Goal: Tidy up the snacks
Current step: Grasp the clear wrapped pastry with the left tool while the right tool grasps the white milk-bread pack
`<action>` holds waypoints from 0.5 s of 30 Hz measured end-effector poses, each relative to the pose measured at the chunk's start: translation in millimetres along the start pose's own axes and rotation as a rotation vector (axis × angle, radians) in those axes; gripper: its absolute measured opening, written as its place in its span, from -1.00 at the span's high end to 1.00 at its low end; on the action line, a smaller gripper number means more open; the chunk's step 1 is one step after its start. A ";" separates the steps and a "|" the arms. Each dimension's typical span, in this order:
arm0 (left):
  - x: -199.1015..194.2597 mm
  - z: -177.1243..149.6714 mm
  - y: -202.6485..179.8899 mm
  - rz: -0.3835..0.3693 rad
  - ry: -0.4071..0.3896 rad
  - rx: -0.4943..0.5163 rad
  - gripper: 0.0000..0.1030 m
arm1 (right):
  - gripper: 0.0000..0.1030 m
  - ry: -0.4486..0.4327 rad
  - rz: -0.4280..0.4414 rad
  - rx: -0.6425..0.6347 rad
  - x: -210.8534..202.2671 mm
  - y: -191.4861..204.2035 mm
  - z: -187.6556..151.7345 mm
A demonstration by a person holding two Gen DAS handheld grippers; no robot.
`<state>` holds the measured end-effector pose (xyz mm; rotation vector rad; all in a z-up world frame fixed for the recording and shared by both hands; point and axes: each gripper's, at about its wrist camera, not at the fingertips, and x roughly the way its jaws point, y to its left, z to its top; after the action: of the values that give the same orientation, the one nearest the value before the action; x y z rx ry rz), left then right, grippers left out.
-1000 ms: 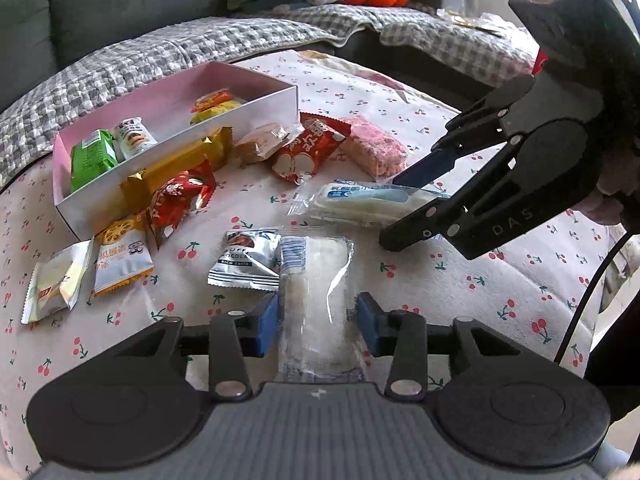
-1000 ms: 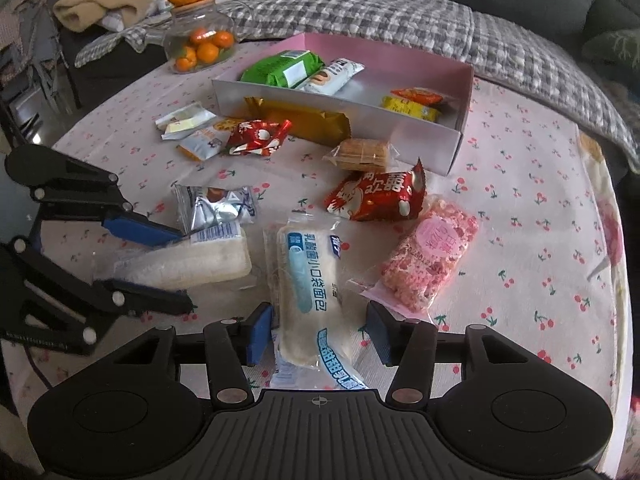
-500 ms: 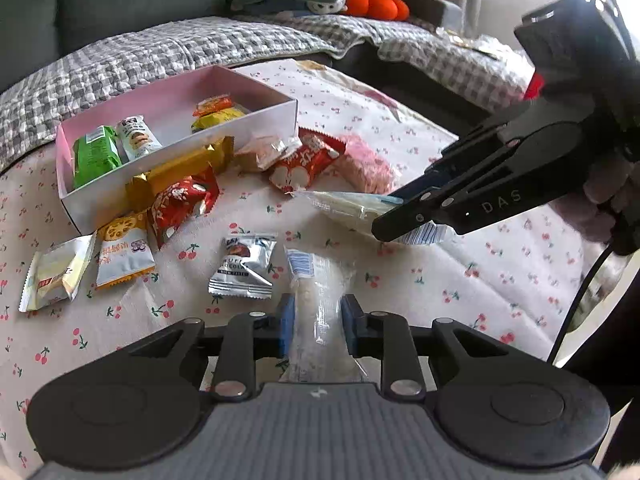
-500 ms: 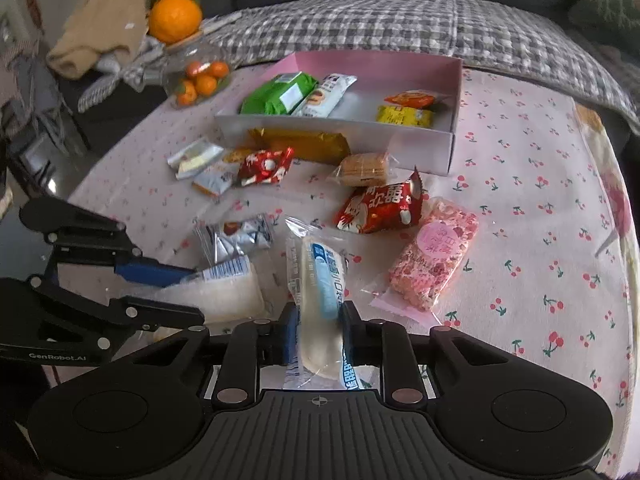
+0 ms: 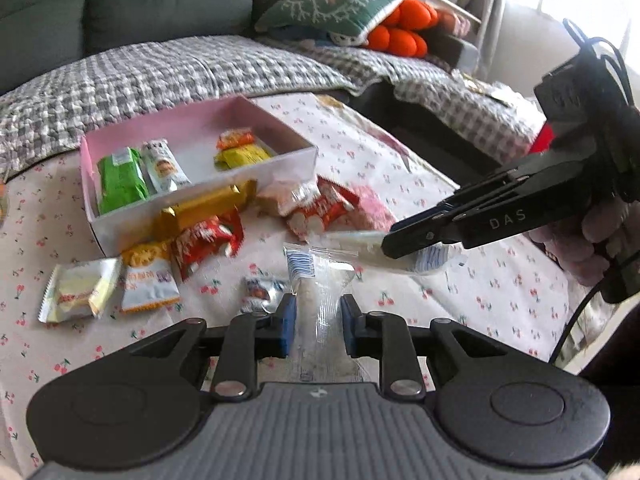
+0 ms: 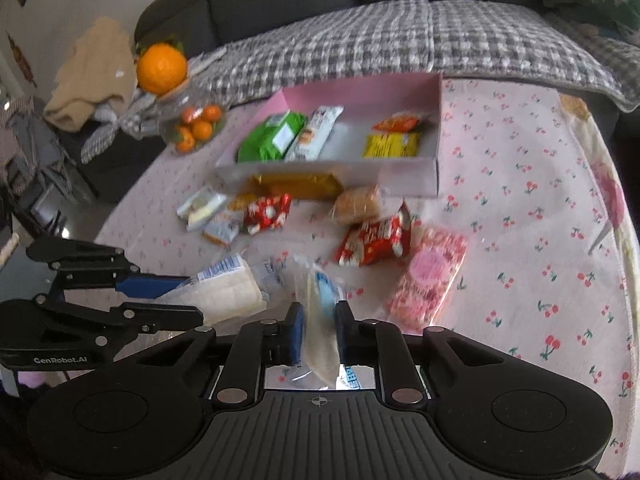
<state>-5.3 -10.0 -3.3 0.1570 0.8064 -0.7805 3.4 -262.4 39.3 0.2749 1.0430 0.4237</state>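
Each gripper, left (image 5: 316, 322) and right (image 6: 318, 334), clamps a bread packet (image 5: 320, 300), with the pink snack box (image 5: 280, 168) lying ahead across the table (image 5: 500, 280), its long side facing them.

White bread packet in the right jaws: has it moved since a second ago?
Yes. The bread packet lay flat on the tablecloth; now it hangs edge-on, lifted, toward the pink box.

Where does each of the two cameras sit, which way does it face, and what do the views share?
Left wrist: sits on the left gripper, looking down along its fingers at a clear bread packet it grips; the right gripper and a hand show at right.
Right wrist: sits on the right gripper, gripping a blue-labelled bread packet; the left gripper shows at left.
Shared: the pink box, the loose snacks, and the cherry tablecloth.
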 end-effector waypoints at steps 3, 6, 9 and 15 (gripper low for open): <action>-0.3 6.0 4.1 0.014 -0.016 -0.024 0.59 | 0.86 -0.028 0.008 0.029 -4.8 -4.2 9.3; 1.8 10.7 6.5 0.021 -0.017 -0.040 0.59 | 0.86 -0.030 0.007 0.040 -2.7 -6.4 17.0; 4.9 12.1 10.6 0.036 0.001 -0.061 0.59 | 0.67 0.013 0.020 0.046 3.5 -6.3 19.2; 9.0 4.5 14.8 0.061 0.049 -0.062 0.59 | 0.09 0.107 -0.012 -0.072 24.7 13.1 1.6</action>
<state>11.4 -6.3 -8.9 0.1451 0.8671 -0.6956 12.7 -239.4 26.4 0.1831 1.1310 0.4678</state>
